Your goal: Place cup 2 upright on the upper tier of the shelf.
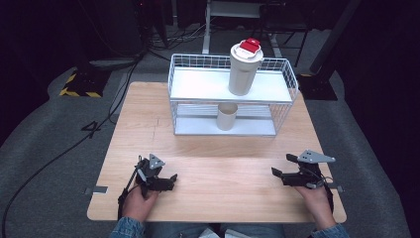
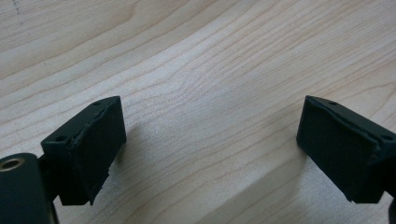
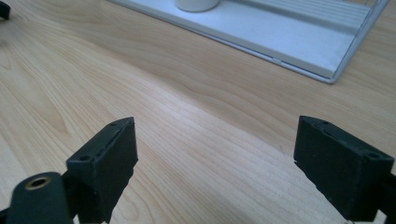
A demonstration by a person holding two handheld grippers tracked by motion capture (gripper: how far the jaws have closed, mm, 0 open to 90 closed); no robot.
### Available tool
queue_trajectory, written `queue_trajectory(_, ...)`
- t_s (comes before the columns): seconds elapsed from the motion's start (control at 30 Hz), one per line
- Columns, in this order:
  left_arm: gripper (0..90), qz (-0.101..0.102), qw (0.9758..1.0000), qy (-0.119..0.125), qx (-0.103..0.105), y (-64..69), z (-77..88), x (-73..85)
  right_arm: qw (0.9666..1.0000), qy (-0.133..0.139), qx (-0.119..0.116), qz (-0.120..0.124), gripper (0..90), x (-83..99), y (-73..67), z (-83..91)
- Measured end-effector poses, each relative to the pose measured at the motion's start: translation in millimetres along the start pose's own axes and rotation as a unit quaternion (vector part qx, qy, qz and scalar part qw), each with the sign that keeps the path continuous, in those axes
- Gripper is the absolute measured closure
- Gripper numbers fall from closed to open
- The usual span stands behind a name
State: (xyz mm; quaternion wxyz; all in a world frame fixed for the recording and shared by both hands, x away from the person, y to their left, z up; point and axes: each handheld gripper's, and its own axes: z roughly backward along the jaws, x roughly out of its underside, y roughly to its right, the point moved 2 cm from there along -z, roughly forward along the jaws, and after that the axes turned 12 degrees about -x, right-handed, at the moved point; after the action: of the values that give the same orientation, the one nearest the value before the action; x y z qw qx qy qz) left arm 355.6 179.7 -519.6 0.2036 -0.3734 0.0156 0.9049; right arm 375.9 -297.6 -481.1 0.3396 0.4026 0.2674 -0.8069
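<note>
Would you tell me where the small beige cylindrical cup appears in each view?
High view: small beige cylindrical cup, centre, on the white wire rack's lower shelf.
Right gripper view: cup's base at the top edge, left of centre.
Left gripper view: open jaws over wood instead.
Shared landmark: light wooden tabletop.
</note>
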Motion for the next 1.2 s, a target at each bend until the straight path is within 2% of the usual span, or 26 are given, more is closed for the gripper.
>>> queue_trajectory(0.17, 8.7, 0.000, 1.0000, 0.000, 0.000, 0.0, 0.0, 0.0, 0.9998, -0.018, 0.009, -0.005, 13.7, 8.5, 3.5, -5.2)
queue_trajectory(0.27, 8.7, 0.000, 1.0000, 0.000, 0.000, 0.0, 0.0, 0.0, 0.9993, -0.032, 0.017, 0.001, 13.7, 12.6, 4.4, -8.0)
queue_trajectory(0.7, 8.7, 0.000, 1.0000, 0.000, 0.000, 0.0, 0.0, 0.0, 0.9968, -0.077, 0.021, 0.000, 13.7, 23.7, 7.3, -19.2)
queue_trajectory(1.2, 8.7, 0.001, 1.0000, 0.000, 0.000, 0.1, 0.0, 0.0, 0.9961, -0.079, 0.037, -0.013, 12.8, 27.6, 10.8, -23.6)
